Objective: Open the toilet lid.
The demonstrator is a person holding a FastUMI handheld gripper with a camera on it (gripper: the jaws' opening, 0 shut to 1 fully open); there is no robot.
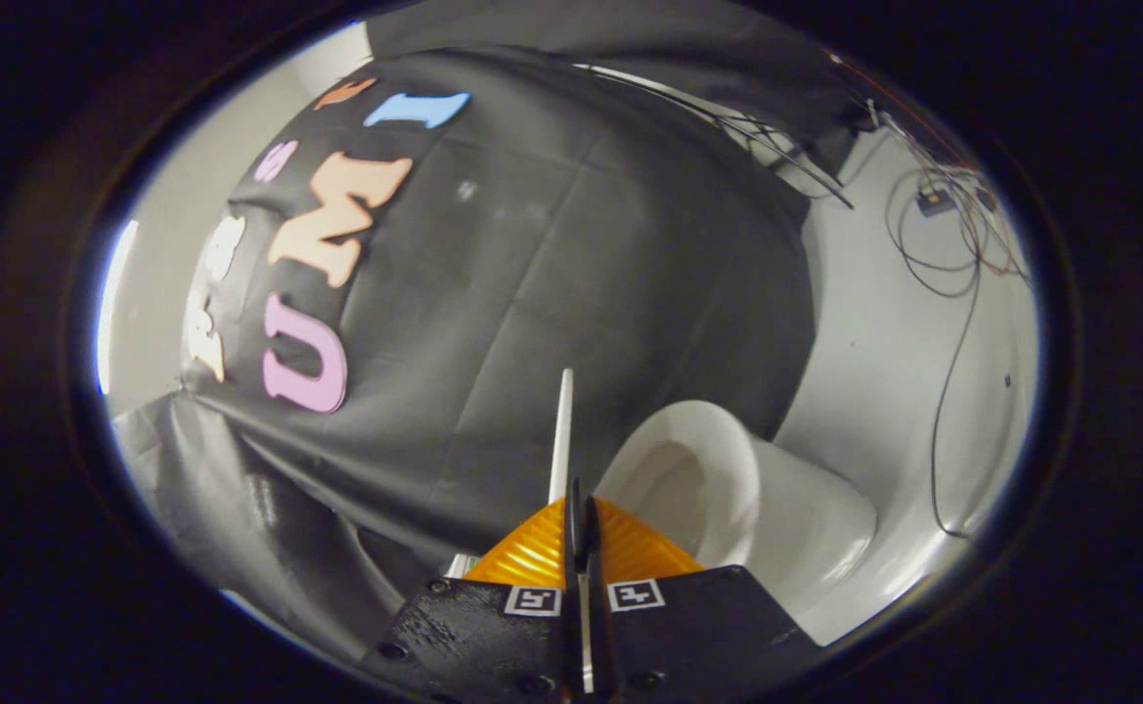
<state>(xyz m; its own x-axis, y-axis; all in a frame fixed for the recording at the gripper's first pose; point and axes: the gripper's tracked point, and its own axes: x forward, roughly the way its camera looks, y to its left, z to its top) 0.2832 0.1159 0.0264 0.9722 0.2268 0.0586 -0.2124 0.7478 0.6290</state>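
The white toilet lid [561,430] shows edge-on as a thin strip, lifted well away from the seat. My gripper [581,518] is shut on its rim, with both fingers pressing the thin edge between them. Just beyond the fingers and beside the lid sits the white toilet [806,528]. Its oval seat [727,460] and the bowl opening [674,484] are uncovered. The whole view is tilted, so the toilet looks as if it lies on its side.
The booth's black cloth wall [551,274] hangs close behind the lid and toilet. Past the toilet lies a pale floor [884,332], with thin dark cables [952,293] trailing across it and a small dark box [935,202] among them.
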